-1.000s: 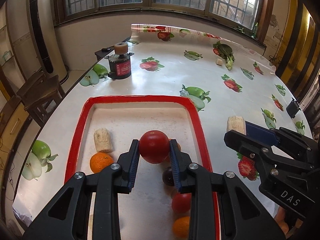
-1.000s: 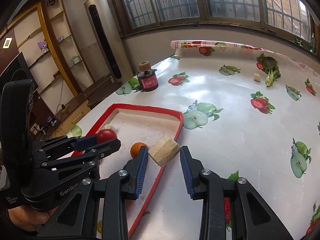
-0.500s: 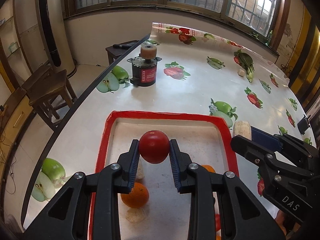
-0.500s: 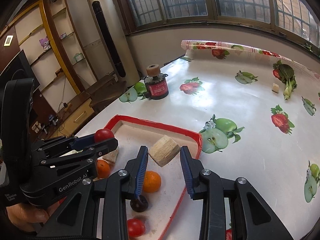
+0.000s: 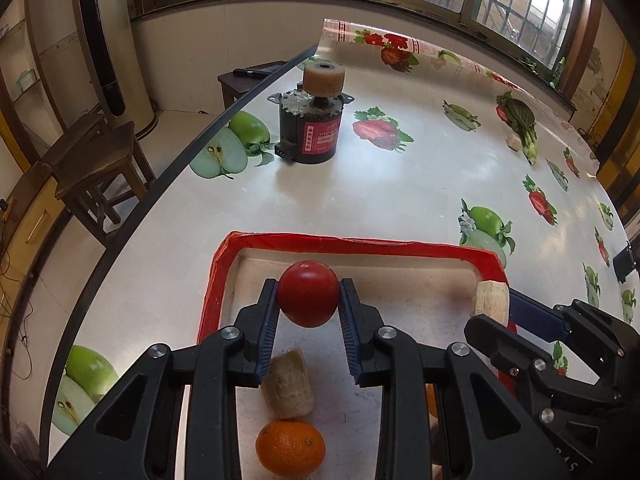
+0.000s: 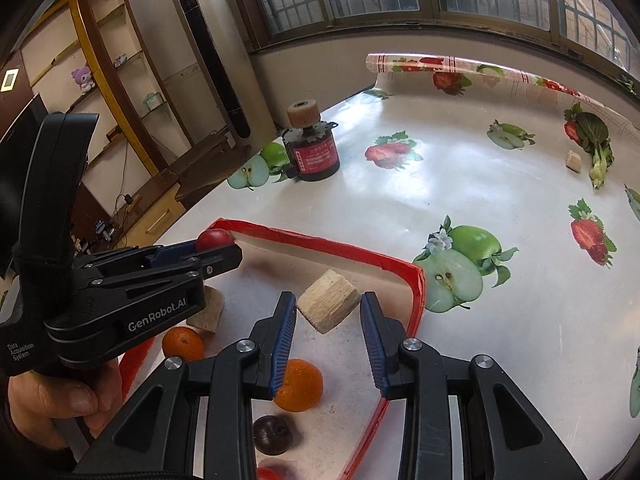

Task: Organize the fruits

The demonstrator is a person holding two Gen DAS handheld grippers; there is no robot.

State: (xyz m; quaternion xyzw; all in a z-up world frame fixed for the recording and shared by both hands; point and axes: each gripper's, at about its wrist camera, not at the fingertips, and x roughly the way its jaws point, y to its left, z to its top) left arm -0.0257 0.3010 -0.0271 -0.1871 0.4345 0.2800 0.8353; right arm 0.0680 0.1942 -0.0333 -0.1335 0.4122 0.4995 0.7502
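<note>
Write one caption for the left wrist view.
Left tongs hold a red fruit above the red tray.

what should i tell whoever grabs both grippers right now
Left gripper: shut on a red tomato, held above the far end of the red-rimmed tray.
Right gripper: shut on a pale wood-like block, above the tray's far right corner.
Already in the tray: two oranges, a dark plum, another pale block.
Left to do: set down the tomato and block. A pale chunk and leafy vegetable remain on the table.
</note>
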